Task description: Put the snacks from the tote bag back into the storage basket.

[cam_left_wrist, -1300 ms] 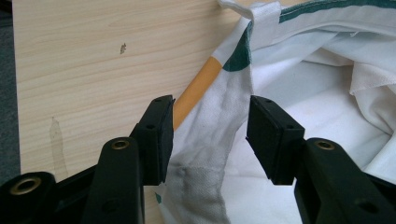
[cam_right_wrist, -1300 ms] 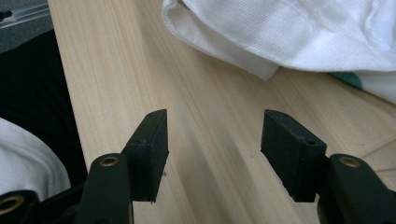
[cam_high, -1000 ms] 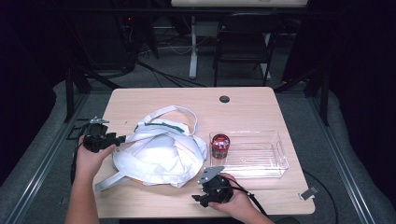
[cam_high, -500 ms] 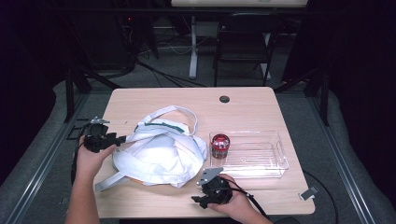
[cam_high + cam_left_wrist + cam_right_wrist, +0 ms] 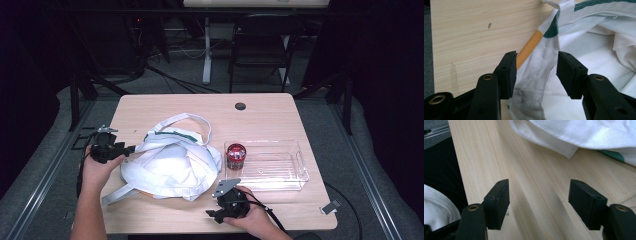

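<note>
1. Lying crumpled across the middle of the light wooden worktop (image 5: pixel 260 107) is a white cloth bag (image 5: pixel 170 167) with green and orange trim, its handles looping out toward the far side and toward the near left edge.
2. Reaching in from the left, the left claw (image 5: pixel 131 148) is sitting at the bag's left edge; in the left gripper view its jaws are standing apart with a fold of the white cloth (image 5: pixel 536 75) running between them. The fold is lying against the left pad, while the right pad is showing a gap to the fabric, so the claw is spread and not pinching.
3. Resting low near the front edge of the worktop, the right claw (image 5: pixel 212 215) is pointing left along the wood, just in front of the bag's near hem. Its jaws have just been opening and are now spread wide, with bare wood between them in the right gripper view and the bag's hem (image 5: pixel 549 140) lying ahead of them, apart from the pads.
4. Standing to the right of the bag is a clear plastic tray (image 5: pixel 295 172), and a small red jar (image 5: pixel 236 156) is sitting in its left end.
</note>
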